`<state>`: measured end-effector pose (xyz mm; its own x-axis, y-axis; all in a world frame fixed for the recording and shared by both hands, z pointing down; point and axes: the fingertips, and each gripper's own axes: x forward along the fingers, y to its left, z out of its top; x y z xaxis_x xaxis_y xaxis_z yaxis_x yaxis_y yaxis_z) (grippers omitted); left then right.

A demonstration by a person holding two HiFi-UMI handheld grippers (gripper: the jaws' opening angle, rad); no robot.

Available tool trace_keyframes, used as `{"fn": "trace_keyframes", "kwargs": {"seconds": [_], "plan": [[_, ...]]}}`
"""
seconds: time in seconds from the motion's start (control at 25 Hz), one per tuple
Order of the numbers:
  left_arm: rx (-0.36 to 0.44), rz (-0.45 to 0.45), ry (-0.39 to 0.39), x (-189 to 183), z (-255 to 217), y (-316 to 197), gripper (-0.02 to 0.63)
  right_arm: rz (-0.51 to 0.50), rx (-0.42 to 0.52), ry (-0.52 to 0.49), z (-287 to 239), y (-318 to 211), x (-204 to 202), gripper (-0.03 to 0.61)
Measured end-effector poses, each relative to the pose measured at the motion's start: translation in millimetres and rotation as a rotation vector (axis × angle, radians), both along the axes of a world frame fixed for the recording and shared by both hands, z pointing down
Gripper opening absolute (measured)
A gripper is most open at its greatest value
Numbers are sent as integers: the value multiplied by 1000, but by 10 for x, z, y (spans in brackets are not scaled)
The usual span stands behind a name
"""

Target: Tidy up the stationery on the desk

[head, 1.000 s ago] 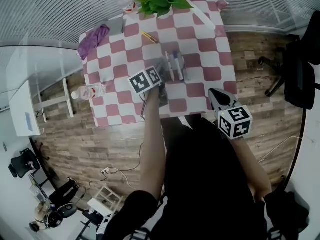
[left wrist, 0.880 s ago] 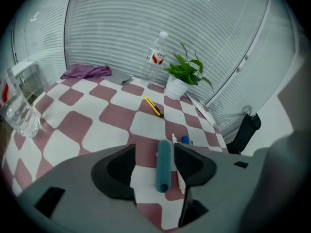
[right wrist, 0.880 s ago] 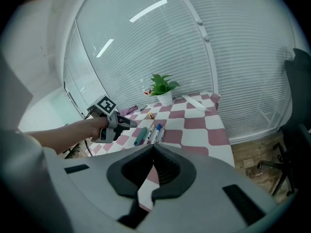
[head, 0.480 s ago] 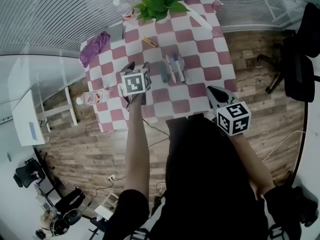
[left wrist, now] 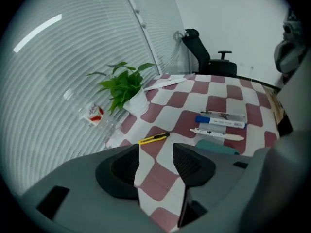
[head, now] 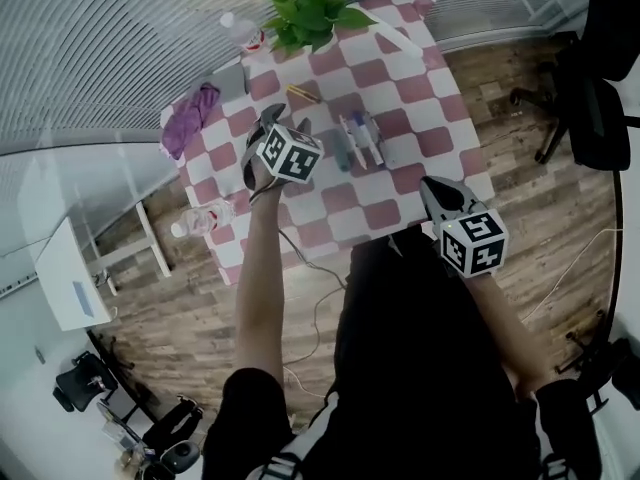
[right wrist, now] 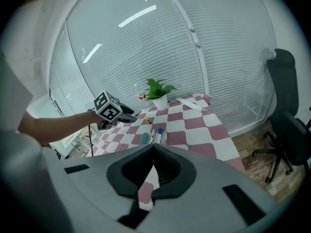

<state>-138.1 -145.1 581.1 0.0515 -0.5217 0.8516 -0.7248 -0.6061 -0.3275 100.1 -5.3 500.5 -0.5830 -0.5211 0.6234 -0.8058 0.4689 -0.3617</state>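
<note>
A yellow utility knife (head: 302, 94) (left wrist: 154, 139) lies on the checkered table (head: 400, 183) towards its far side. My left gripper (head: 283, 118) (left wrist: 156, 152) hangs open just short of it, nothing between its jaws. To the right lie a few pens (head: 358, 138) (left wrist: 221, 123) in a row, with a teal case (head: 335, 150) (left wrist: 217, 147) beside them. My right gripper (head: 428, 182) (right wrist: 153, 148) is shut and empty, held over the table's near right corner. It faces the pens (right wrist: 158, 136) from a distance.
A potted plant (head: 305, 13) (left wrist: 124, 86) stands at the far edge beside a clear bottle (head: 240, 30) (left wrist: 92, 113). A purple cloth (head: 190, 108) lies far left, a white strip (head: 395, 36) far right. A second bottle (head: 205, 216) sits left. An office chair (head: 600, 98) stands right.
My left gripper has left the pens, swung left, then gone out towards the yellow knife. The right gripper has stayed put near the table's near right corner.
</note>
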Motion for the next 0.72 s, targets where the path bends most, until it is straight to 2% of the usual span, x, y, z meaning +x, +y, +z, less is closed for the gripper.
{"fn": "trace_keyframes", "kwargs": {"seconds": [0.04, 0.12, 0.32, 0.48, 0.72], "plan": [[-4, 50, -23, 12, 23, -46, 231, 11, -1, 3, 1, 22, -26, 21], [-3, 136, -46, 38, 71, -133, 144, 40, -4, 8, 0, 67, -62, 21], [-17, 308, 2, 161, 238, -262, 151, 132, -15, 33, -2, 145, -43, 21], [-53, 476, -50, 222, 427, -318, 178, 198, -34, 51, 58, 210, -35, 21], [-122, 585, -83, 262, 692, -433, 176, 268, -59, 71, 110, 310, -31, 21]]}}
